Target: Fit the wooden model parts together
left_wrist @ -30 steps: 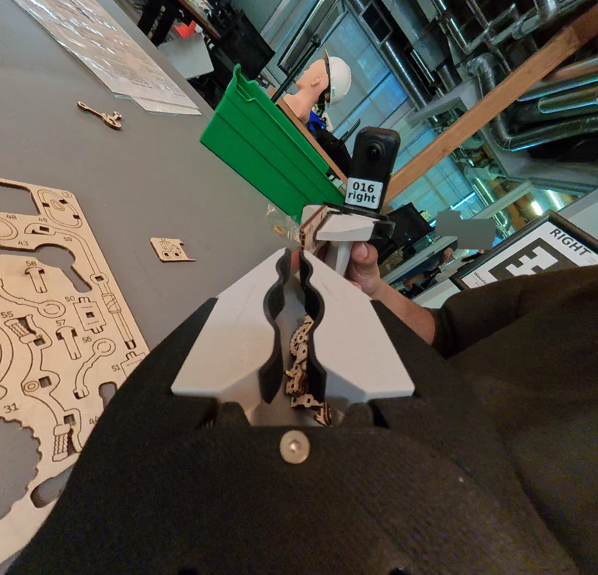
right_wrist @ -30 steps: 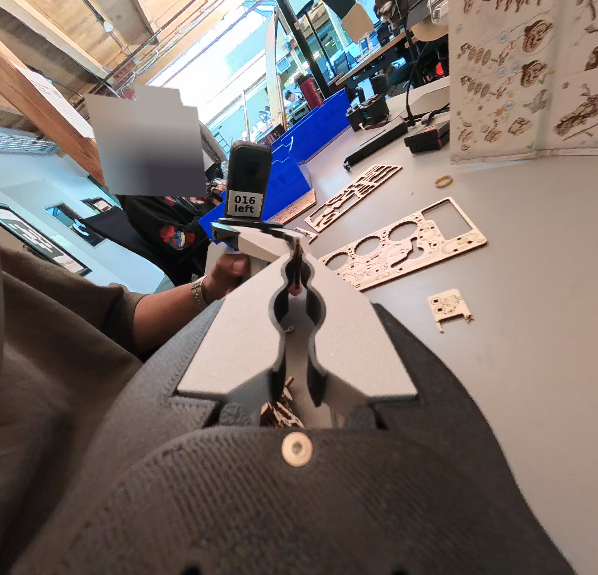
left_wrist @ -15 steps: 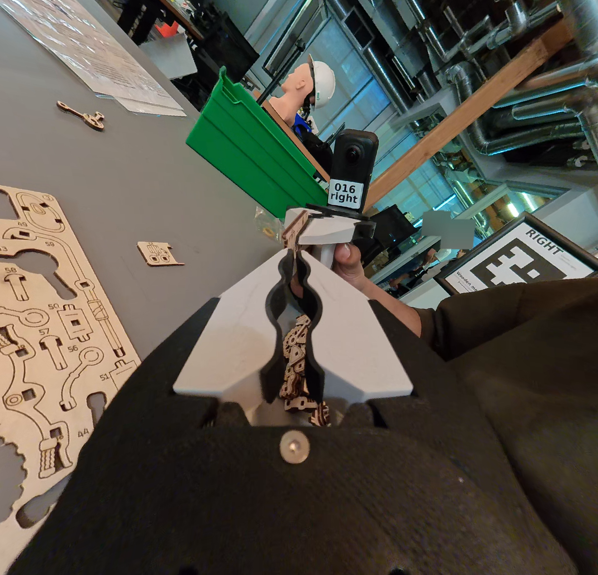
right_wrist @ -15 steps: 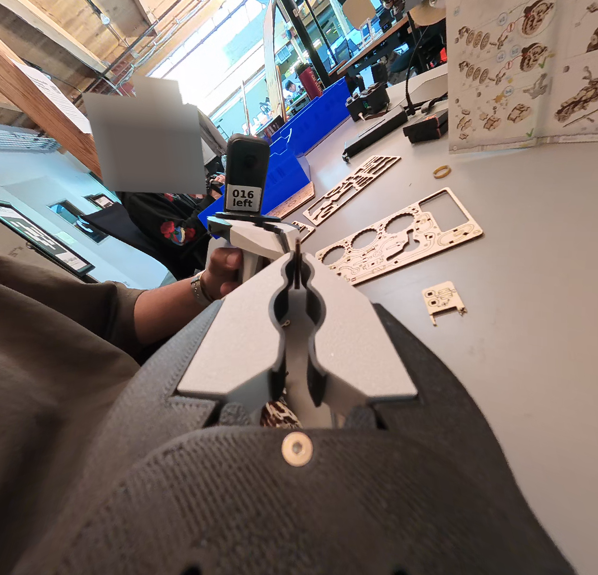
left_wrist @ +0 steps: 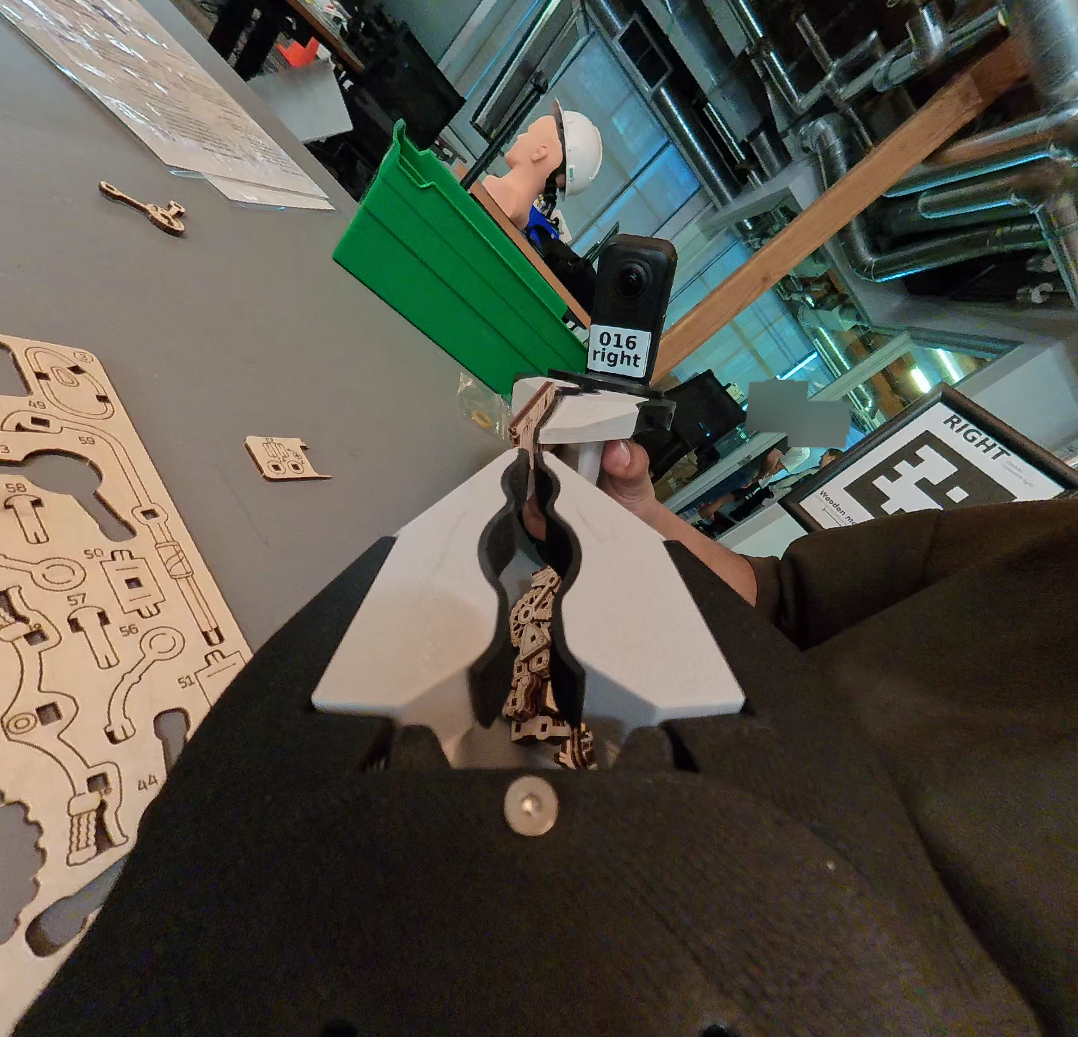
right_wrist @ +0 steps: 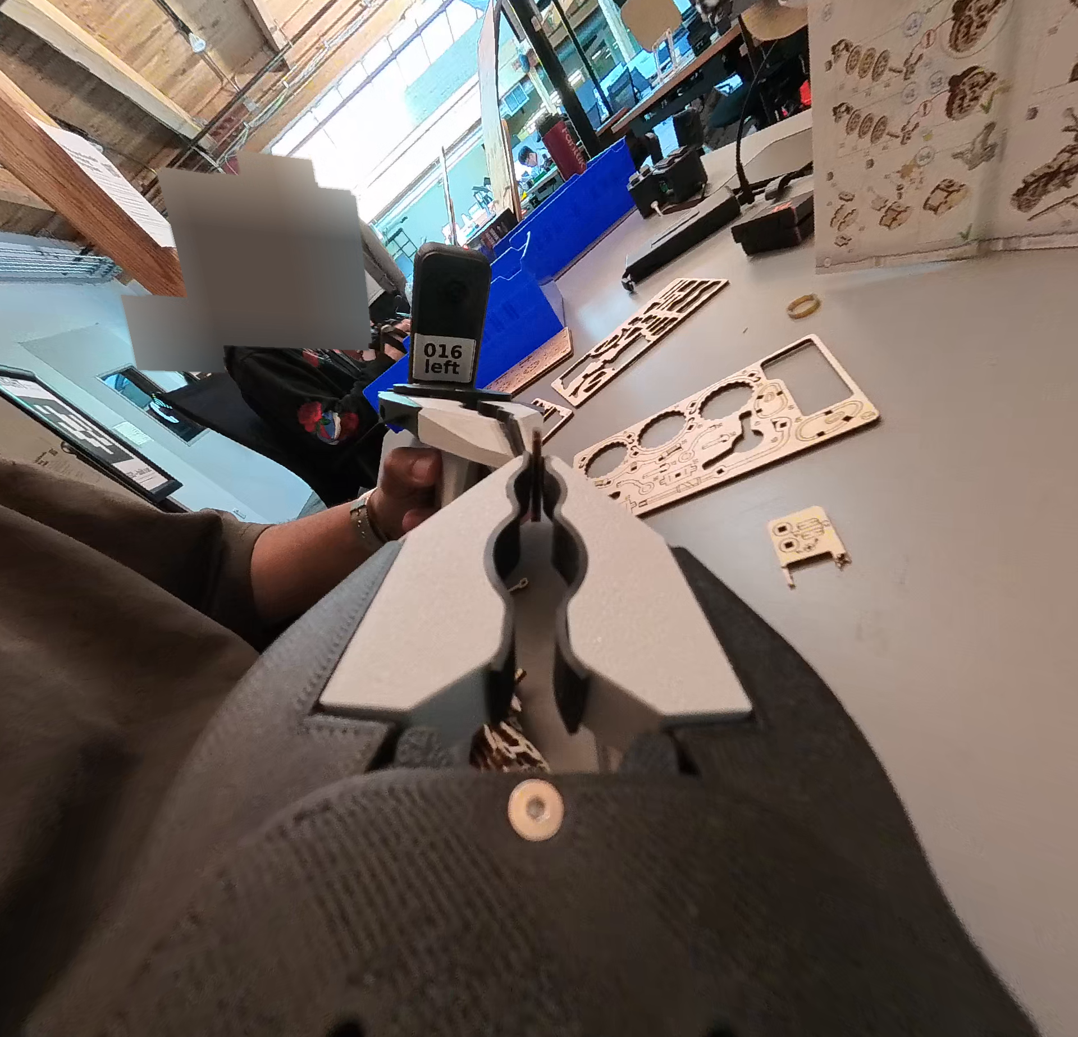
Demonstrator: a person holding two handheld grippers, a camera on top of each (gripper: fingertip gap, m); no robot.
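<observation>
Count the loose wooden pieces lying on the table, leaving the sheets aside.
2. A square tab lies just beyond the big sheet. A key-shaped piece lies farther off, near the paper. Others may lie out of view.

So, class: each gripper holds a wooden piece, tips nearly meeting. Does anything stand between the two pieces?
Nothing visible does. The left gripper clamps a gear assembly, the right gripper a thin flat part. Whether the pieces already touch cannot be told.
</observation>
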